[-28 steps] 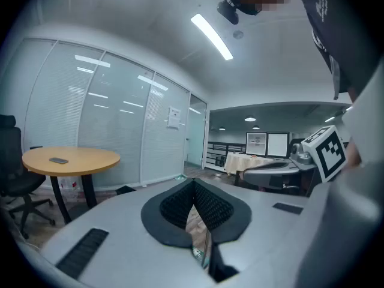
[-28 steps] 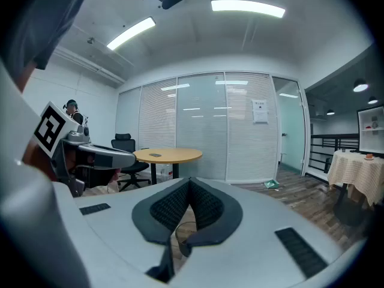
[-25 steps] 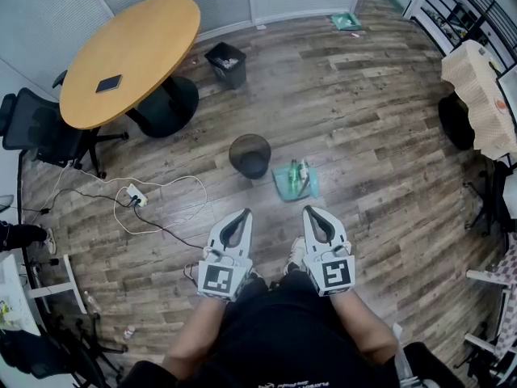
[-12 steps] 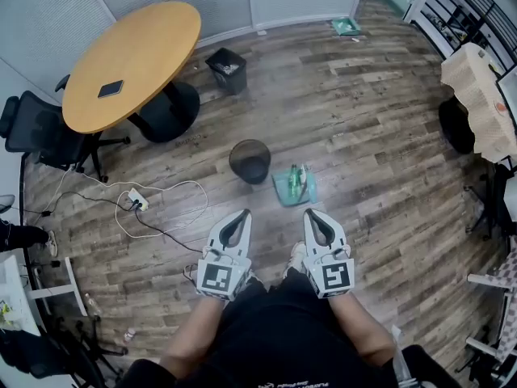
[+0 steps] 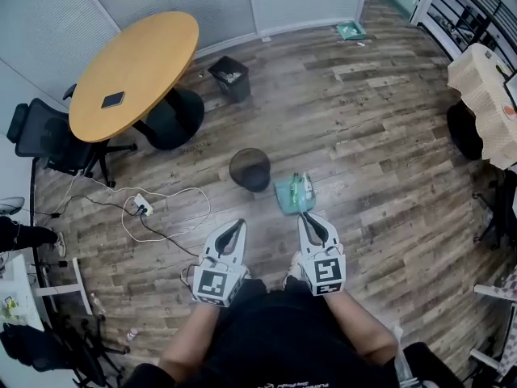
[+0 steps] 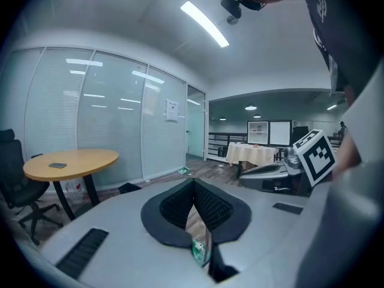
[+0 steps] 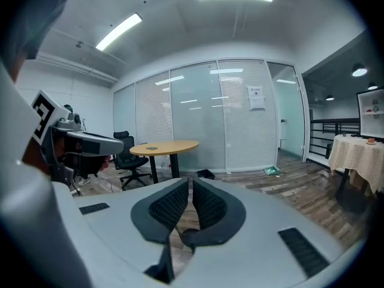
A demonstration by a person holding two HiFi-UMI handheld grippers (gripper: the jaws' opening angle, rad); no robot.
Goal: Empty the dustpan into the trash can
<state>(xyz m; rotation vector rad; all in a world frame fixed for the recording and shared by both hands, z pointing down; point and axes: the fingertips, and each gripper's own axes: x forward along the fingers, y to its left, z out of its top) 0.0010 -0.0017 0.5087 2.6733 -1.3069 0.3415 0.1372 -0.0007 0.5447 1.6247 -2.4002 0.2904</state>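
Observation:
A green dustpan (image 5: 292, 194) lies on the wood floor with a few bottles and litter on it. Just to its left stands a round dark trash can (image 5: 250, 168), upright and open. My right gripper (image 5: 304, 215) is shut on nothing, and its tip shows at the dustpan's near edge in the head view. My left gripper (image 5: 239, 224) is also shut and empty, nearer to me, below the trash can in the picture. In the left gripper view a sliver of the dustpan (image 6: 199, 252) shows under the shut jaws of the left gripper (image 6: 193, 183). The right gripper (image 7: 189, 182) has its jaws closed together.
A round wooden table (image 5: 133, 59) and an office chair (image 5: 44, 132) stand at the left. A black square bin (image 5: 229, 75) sits by the glass wall. A power strip with cables (image 5: 139, 207) lies on the floor at the left. A cloth-covered table (image 5: 485, 87) is at the right.
Both grippers have moved forward and a little down toward the dustpan; the right tip now reaches the dustpan's near edge in the picture. Both stayed shut.

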